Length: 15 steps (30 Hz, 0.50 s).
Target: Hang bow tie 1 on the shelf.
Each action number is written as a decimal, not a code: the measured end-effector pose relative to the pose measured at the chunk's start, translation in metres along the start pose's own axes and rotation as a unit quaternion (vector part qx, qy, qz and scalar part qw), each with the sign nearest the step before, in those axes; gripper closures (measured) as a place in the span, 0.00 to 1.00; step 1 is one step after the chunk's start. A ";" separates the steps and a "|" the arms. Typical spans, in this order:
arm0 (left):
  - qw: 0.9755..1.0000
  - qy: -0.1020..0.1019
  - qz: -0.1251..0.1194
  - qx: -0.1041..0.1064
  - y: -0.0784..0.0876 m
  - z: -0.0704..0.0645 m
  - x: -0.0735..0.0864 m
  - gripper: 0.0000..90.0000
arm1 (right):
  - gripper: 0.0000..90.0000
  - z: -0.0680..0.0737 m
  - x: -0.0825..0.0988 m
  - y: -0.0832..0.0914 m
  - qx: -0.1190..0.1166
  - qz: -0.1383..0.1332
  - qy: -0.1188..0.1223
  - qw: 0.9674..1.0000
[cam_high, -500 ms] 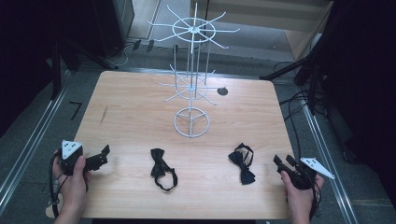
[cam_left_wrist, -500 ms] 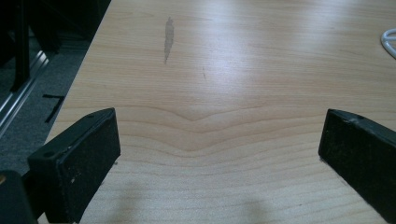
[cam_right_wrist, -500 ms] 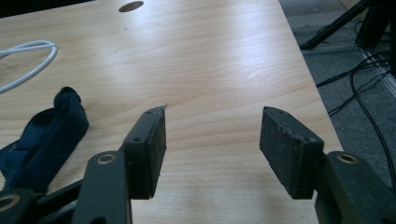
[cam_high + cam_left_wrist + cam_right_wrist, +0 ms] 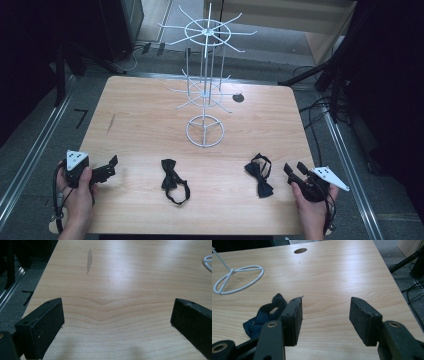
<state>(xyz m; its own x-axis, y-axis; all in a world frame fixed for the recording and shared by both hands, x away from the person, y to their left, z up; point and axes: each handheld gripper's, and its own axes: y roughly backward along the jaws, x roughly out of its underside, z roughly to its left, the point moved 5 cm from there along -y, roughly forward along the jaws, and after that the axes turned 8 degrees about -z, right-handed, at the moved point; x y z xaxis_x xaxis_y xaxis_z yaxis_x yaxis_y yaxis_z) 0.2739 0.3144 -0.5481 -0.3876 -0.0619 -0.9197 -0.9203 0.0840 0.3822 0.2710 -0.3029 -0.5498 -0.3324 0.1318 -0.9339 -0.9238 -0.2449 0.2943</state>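
High view: both grippers, left (image 4: 111, 166) and right (image 4: 295, 169), spread empty, flanking two bow ties (image 4: 173, 181) (image 4: 259, 174) before the wire rack (image 4: 205, 90).

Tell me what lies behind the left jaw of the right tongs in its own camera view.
A dark bow tie lies on the wooden table there. That jaw of the right tongs covers the bow tie's near end.

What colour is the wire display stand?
White; the wire display stand shows best in the high view.

We see the pale wooden tabletop (image 4: 150, 130) evenly lit from above, its surroundings sunk in darkness; soft glare whitens the wood in the left gripper view, and all views look slightly soft.
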 end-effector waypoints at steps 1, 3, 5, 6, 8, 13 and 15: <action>1.000 0.000 0.000 0.000 0.000 0.000 0.000 0.00 | 0.51 0.000 0.000 0.000 0.000 0.000 0.000 1.000; 1.000 -0.001 -0.001 0.000 0.000 0.000 0.000 0.00 | 0.51 0.006 -0.001 -0.001 -0.009 0.001 0.004 1.000; 1.000 0.000 -0.001 0.000 0.000 0.000 0.000 0.00 | 0.52 0.010 -0.001 -0.001 -0.012 0.003 0.002 1.000; 1.000 0.000 -0.001 0.000 0.000 0.000 0.000 0.00 | 0.52 0.010 -0.001 -0.001 -0.012 0.003 0.002 1.000; 1.000 0.000 0.000 0.000 0.000 0.000 0.000 0.00 | 0.52 0.013 -0.002 -0.001 -0.013 0.002 0.003 1.000; 1.000 -0.002 0.000 0.000 0.000 0.000 0.000 0.00 | 0.53 0.022 -0.001 -0.003 -0.022 0.007 0.005 1.000; 1.000 -0.003 0.001 0.000 0.000 0.000 0.000 0.00 | 0.53 0.024 -0.001 -0.003 -0.024 0.008 0.005 1.000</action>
<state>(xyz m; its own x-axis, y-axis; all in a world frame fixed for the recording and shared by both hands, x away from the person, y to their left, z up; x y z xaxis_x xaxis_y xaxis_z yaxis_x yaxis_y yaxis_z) 0.2735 0.3141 -0.5479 -0.3883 -0.0567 -0.9198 -0.9199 0.0839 0.3832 0.2695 -0.2794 -0.5447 -0.3458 0.1176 -0.9309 -0.9079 -0.2925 0.3003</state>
